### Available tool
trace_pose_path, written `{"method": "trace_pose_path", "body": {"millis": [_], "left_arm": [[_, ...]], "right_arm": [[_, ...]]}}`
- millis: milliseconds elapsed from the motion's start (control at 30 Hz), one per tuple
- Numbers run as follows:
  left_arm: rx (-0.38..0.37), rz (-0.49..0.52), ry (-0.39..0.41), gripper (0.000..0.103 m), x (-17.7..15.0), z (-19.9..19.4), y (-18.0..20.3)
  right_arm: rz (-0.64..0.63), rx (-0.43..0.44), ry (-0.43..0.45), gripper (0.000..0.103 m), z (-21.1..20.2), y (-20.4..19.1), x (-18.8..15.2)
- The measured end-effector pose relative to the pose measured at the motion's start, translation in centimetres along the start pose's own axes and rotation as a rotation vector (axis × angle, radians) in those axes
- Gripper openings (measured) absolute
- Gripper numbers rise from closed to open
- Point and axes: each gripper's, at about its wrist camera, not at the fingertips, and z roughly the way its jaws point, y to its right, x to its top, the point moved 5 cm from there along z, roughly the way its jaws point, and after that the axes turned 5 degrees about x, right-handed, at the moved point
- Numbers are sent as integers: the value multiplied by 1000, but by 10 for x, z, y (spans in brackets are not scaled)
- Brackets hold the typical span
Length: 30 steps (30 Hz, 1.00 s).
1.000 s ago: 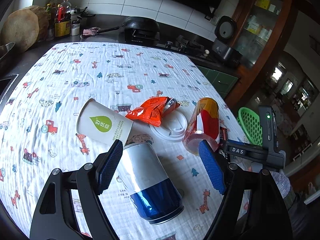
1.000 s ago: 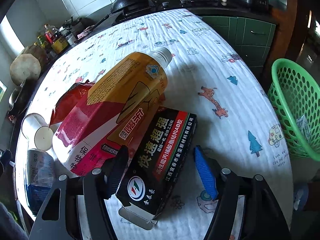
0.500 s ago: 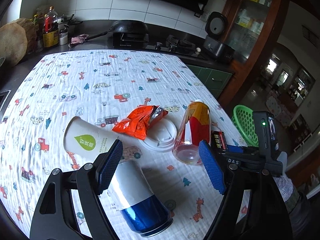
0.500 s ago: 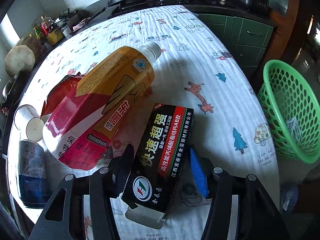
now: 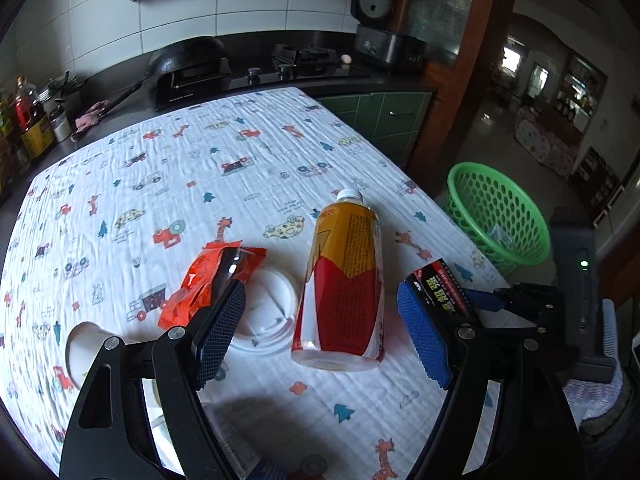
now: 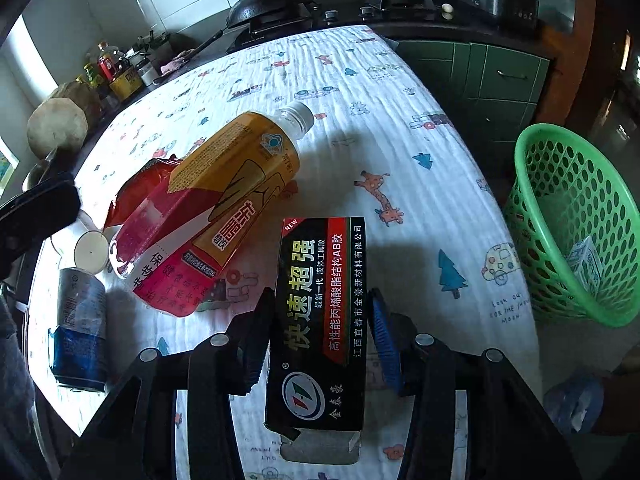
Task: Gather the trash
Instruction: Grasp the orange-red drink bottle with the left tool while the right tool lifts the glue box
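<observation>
My right gripper (image 6: 320,340) is shut on a black glue box (image 6: 320,312) and holds it just above the tablecloth; the box also shows in the left wrist view (image 5: 444,288). My left gripper (image 5: 320,336) is open and empty, its fingers either side of a lying yellow and red bottle (image 5: 344,280), also in the right wrist view (image 6: 208,216). An orange snack wrapper (image 5: 208,280), a white lid (image 5: 268,308), a paper cup (image 5: 84,348) and a blue can (image 6: 78,320) lie to the left.
A green mesh basket (image 6: 576,220) stands on the floor past the table's right edge, with a small carton inside; it also shows in the left wrist view (image 5: 496,216). A stove, a wok and bottles line the counter behind the patterned tablecloth (image 5: 200,168).
My right gripper has closed on the glue box and raised it slightly. My left gripper has moved right, from over the can to over the bottle, still open.
</observation>
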Motion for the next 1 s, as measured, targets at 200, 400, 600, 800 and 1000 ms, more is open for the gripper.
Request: {"method": "trace_pose_path", "body": {"millis": [200, 400, 600, 800, 1000], "left_arm": [[24, 59, -79, 77, 5, 42, 19], [39, 106, -143, 77, 7, 74, 33], [63, 129, -191, 74, 8, 93, 37], [71, 124, -204, 65, 11, 99, 38], [54, 98, -179, 64, 15, 90, 40]], "right_arm": [[5, 20, 36, 46, -25, 21, -1], [31, 11, 74, 46, -49, 57, 6], [61, -29, 105, 46, -69, 103, 16], [93, -94, 153, 46, -91, 159, 34], [142, -197, 179, 46, -102, 233, 50]]}}
